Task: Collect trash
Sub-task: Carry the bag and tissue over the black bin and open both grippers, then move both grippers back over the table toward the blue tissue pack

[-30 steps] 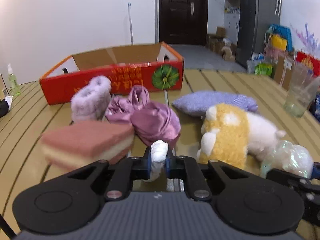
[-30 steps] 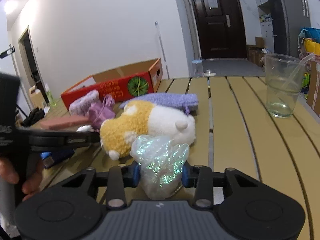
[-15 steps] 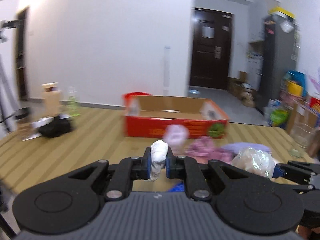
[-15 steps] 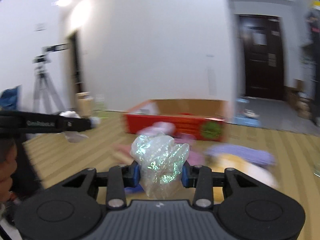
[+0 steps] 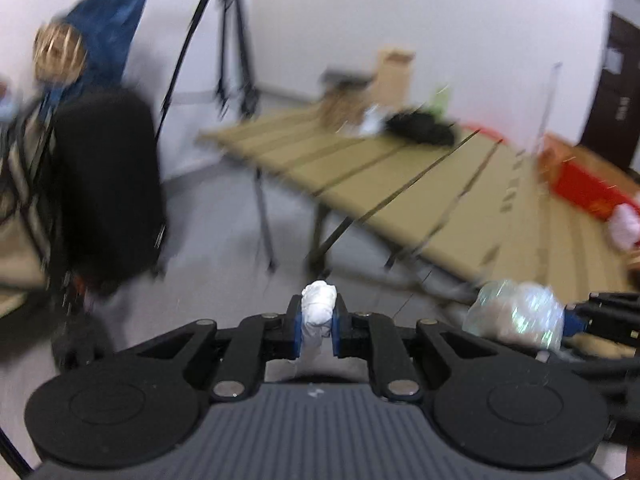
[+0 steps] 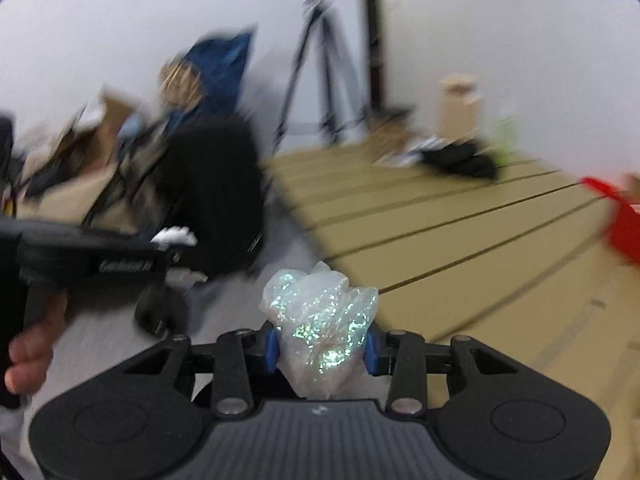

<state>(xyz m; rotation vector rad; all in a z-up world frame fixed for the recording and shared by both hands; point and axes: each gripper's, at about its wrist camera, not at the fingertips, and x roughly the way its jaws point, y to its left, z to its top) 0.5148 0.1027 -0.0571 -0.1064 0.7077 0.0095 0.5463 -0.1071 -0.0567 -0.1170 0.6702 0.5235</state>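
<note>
My left gripper (image 5: 318,326) is shut on a crumpled white paper wad (image 5: 319,305), held in the air past the table's left end, above the grey floor. My right gripper (image 6: 320,350) is shut on a crumpled iridescent plastic wrapper (image 6: 320,316). The wrapper also shows at the right of the left wrist view (image 5: 516,314), close beside the left gripper. The left gripper and its white wad (image 6: 174,236) show at the left of the right wrist view, held by a hand (image 6: 28,356). Both views are motion-blurred.
The wooden slat table (image 5: 420,184) stretches to the right, with a red cardboard box (image 5: 580,180) and a black item (image 5: 420,130) on it. A black chair or bag (image 5: 108,188), a tripod (image 5: 236,40) and a blue bag (image 5: 104,40) stand to the left on the floor.
Both grippers, still holding their trash, have swung left away from the table's clutter and toys; the views now face the table's left end, the floor and the black chair.
</note>
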